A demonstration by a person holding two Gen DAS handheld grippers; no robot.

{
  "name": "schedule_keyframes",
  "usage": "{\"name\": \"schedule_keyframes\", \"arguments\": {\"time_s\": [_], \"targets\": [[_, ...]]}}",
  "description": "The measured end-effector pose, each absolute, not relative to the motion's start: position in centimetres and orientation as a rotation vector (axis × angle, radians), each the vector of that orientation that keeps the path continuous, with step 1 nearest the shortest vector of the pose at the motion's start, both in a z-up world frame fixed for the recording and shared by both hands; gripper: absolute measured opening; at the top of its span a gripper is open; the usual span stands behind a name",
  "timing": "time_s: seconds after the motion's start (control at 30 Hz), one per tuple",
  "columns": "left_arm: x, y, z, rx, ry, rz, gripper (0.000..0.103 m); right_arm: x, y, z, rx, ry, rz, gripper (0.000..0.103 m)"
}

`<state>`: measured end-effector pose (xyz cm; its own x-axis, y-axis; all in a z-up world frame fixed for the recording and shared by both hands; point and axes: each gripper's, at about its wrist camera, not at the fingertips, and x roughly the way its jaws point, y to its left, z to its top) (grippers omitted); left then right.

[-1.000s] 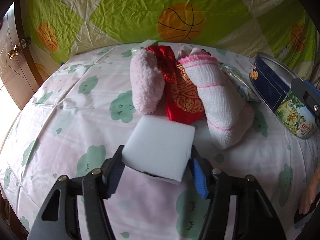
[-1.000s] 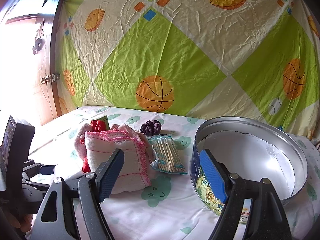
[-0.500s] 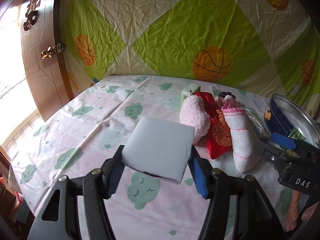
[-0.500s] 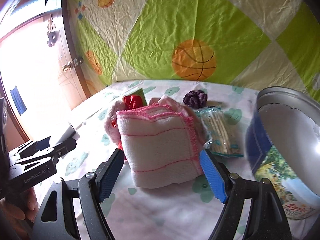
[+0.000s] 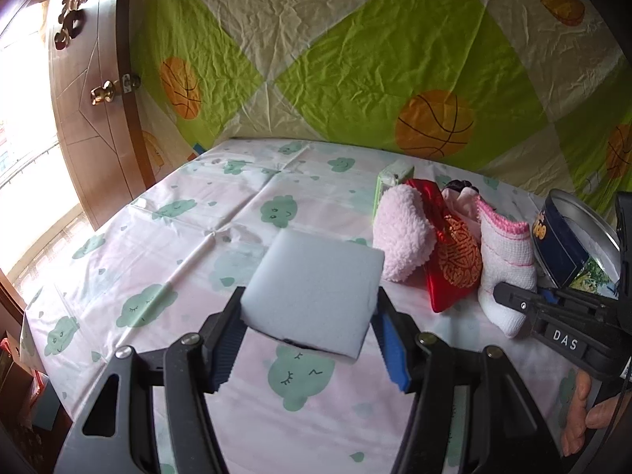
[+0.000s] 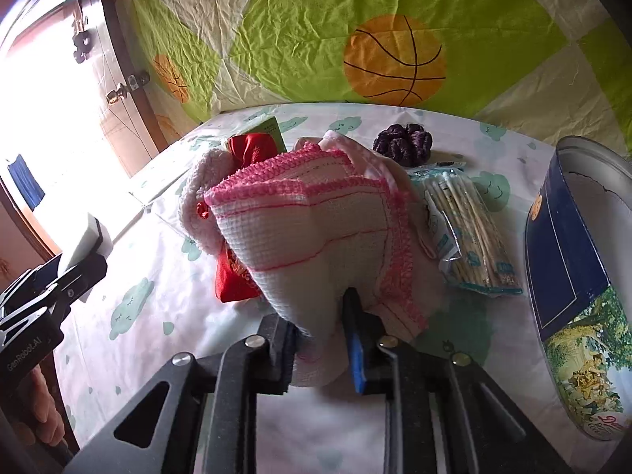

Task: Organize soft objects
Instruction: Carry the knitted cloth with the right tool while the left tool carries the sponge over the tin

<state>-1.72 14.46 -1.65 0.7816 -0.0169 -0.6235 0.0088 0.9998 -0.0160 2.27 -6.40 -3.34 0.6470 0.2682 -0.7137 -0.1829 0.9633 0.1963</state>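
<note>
My left gripper (image 5: 308, 316) is shut on a white foam sponge (image 5: 316, 288) and holds it above the cloud-print tablecloth. My right gripper (image 6: 322, 316) is shut on the near end of a white knitted cloth with pink trim (image 6: 312, 221), which also shows in the left wrist view (image 5: 505, 252). Beside that cloth lie a fluffy pink item (image 5: 403, 233) and a red embroidered pouch (image 5: 454, 256). A purple scrunchie (image 6: 403, 142) lies behind them.
A round blue tin (image 6: 565, 245), open and empty, stands at the right. A packet of cotton swabs (image 6: 466, 213) lies between cloth and tin. A green box (image 5: 391, 177) sits behind the pile. A wooden door (image 5: 91, 91) is at left.
My right gripper moved forward and closed on the knitted cloth. My left gripper swung left and back from the pile, still holding the sponge.
</note>
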Motion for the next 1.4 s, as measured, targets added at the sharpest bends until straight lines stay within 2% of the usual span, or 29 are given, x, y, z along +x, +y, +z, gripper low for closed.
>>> {"name": "schedule_keyframes", "arguments": {"time_s": [0.13,0.27,0.53,0.9,1.4], "targets": [[-2.0,13.3,-1.2,-0.016,0.662,-0.021,0.061,0.3,-6.9,-2.1,0.117,0.756,0.29,0.015],[-2.5,12.0,0.0,-0.013,0.617,-0.031,0.061,-2.9,-7.6,1.0,0.109,0.59,0.348,0.015],[-2.8,7.1,3.1,0.01,0.527,-0.092,0.061,-6.5,-13.7,4.2,0.173,0.364,0.228,0.015],[-2.3,-1.5,4.4,0.066,0.494,-0.218,0.061,-8.4,-21.5,4.7,0.222,0.3,0.047,0.015],[-2.6,-7.6,5.6,0.089,0.477,-0.302,0.061,-9.7,-25.9,4.3,0.216,0.299,-0.07,0.015]]}}
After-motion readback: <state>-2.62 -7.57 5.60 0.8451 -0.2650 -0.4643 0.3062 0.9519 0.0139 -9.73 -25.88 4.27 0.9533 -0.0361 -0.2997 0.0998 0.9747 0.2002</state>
